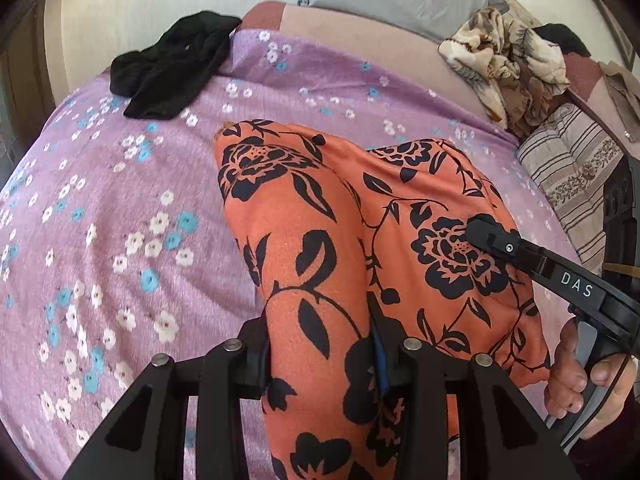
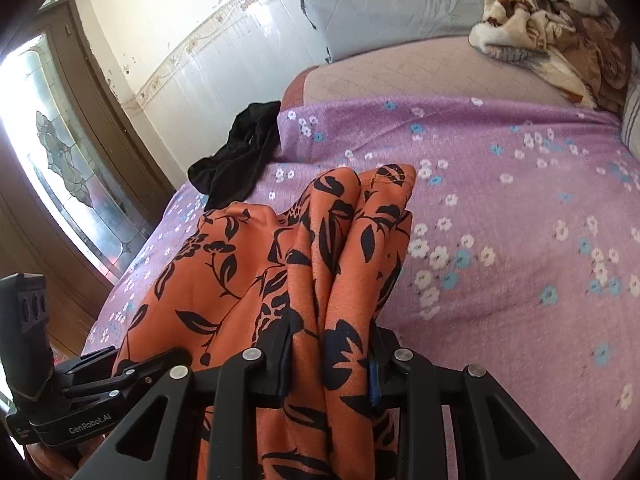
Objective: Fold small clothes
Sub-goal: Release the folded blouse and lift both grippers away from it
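An orange garment with a black flower print [image 1: 320, 240] is held above the purple flowered bedspread [image 1: 120, 200]. My left gripper [image 1: 322, 364] is shut on a bunched part of it, which covers the fingertips. My right gripper [image 2: 330, 364] is shut on another bunch of the same garment [image 2: 280, 280], which drapes forward in folds over the bedspread [image 2: 520, 220]. The right gripper's body [image 1: 560, 276] and the hand holding it show at the right of the left wrist view. The left gripper's body [image 2: 80, 392] shows at lower left in the right wrist view.
A black garment [image 1: 172, 68] lies at the bed's far left corner, also in the right wrist view [image 2: 240, 156]. A crumpled beige patterned cloth [image 1: 508, 64] and a striped cushion [image 1: 576, 176] lie at the right. A grey pillow [image 2: 380, 4] is at the head. A glazed door [image 2: 60, 160] stands left.
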Demonstrator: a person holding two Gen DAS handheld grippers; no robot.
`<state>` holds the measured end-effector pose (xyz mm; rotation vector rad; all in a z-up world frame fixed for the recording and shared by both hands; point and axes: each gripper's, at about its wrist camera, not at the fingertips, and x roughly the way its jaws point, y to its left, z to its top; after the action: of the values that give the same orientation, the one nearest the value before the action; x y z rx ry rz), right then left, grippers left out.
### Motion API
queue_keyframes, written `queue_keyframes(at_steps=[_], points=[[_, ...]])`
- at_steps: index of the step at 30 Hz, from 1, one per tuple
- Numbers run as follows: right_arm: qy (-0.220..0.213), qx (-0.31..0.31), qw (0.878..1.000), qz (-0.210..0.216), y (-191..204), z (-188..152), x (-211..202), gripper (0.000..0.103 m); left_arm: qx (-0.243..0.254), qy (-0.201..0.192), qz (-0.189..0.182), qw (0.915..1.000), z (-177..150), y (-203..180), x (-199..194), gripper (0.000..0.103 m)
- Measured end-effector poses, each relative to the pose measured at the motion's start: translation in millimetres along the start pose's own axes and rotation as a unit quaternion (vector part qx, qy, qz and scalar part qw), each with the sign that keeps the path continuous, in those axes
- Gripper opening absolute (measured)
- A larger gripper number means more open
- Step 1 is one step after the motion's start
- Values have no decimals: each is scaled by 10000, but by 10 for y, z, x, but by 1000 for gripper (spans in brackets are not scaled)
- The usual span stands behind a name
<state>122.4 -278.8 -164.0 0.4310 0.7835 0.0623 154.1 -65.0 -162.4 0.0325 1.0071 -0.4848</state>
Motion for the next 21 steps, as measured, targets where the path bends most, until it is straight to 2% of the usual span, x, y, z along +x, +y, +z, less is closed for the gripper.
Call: queue_keyframes(at_steps=[2, 3, 5, 6, 8, 10, 13, 17, 19, 21], points=[[352, 84, 9991, -230, -46, -142, 113, 29, 18, 333, 317, 9989, -109, 45, 168, 54], [451, 7, 9980, -448, -65, -200, 152, 30, -36, 358, 348, 9987, -139, 87, 199, 62], [481, -151, 9970, -584, -99, -262, 144, 33, -215, 330, 233, 9990, -119, 138, 125, 63], [497, -110, 9970, -588, -111, -253, 97, 34, -248, 277, 296, 9989, -102, 143, 53, 63], [361, 3, 9975, -604, -125, -241, -95, 36, -218, -64, 611, 9979, -78, 121, -159, 67], [34, 84, 9978, -659, -138, -286, -365, 36, -177, -389, 922, 9948, -121, 70, -399, 79], [-275, -54, 9974, -665, -68, -349, -737, 37, -111, -888, 1170, 9891, -228, -10, -786, 82], [-619, -374, 9946, -747, 141, -435, -1220, 37, 210, -1349, 1625, 9772, -315, -183, -1222, 88], [-755, -461, 9935, -721, 251, -468, -1440, 37, 345, -1513, 1749, 9723, -342, -284, -1420, 92], [-844, -604, 9908, -870, 395, -504, -1656, 39, 444, -1690, 1813, 9678, -366, -398, -1635, 92]])
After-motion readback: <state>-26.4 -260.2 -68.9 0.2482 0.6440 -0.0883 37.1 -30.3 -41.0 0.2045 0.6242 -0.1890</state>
